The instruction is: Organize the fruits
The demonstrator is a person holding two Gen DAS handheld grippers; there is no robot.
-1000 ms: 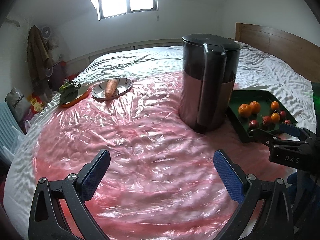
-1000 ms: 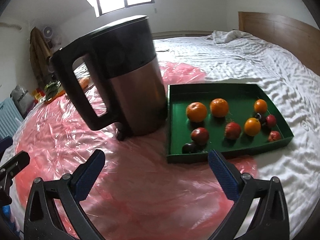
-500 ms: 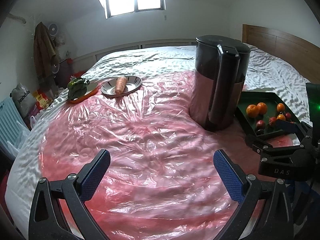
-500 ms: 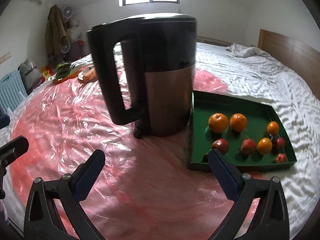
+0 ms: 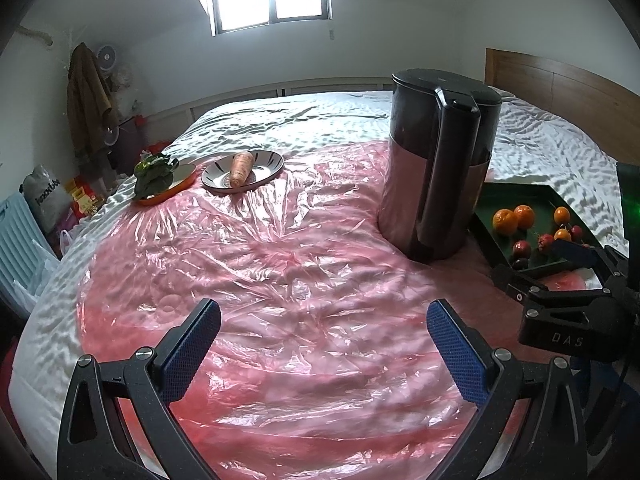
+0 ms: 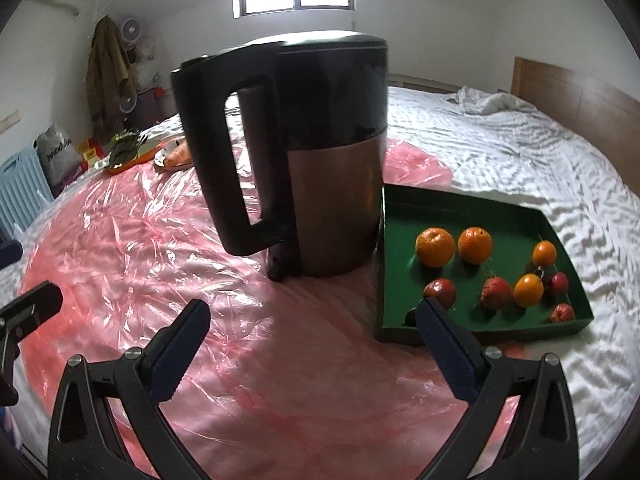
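Observation:
A green tray (image 6: 448, 206) lies on the bed, right of a kettle, and holds several oranges (image 6: 435, 246) and small red fruits (image 6: 440, 293). In the left wrist view the same tray (image 5: 516, 192) shows at the right with its fruit (image 5: 505, 221). My right gripper (image 6: 310, 340) hovers open and empty over the pink plastic sheet, short of the tray's near corner. My left gripper (image 5: 324, 342) is open and empty too, further left over the sheet. The right gripper (image 5: 568, 264) also appears at the right edge of the left wrist view, near the tray.
A tall black and copper kettle (image 6: 312, 152) stands just left of the tray. Far left, a plate with a carrot (image 5: 241, 168) and an orange dish of leafy greens (image 5: 154, 178) sit on the pink sheet (image 5: 280, 280). A wooden headboard (image 6: 580, 96) bounds the right.
Both grippers have drawn back and turned left, so the kettle and tray sit further right and smaller. Both stay open; nothing on the bed moved.

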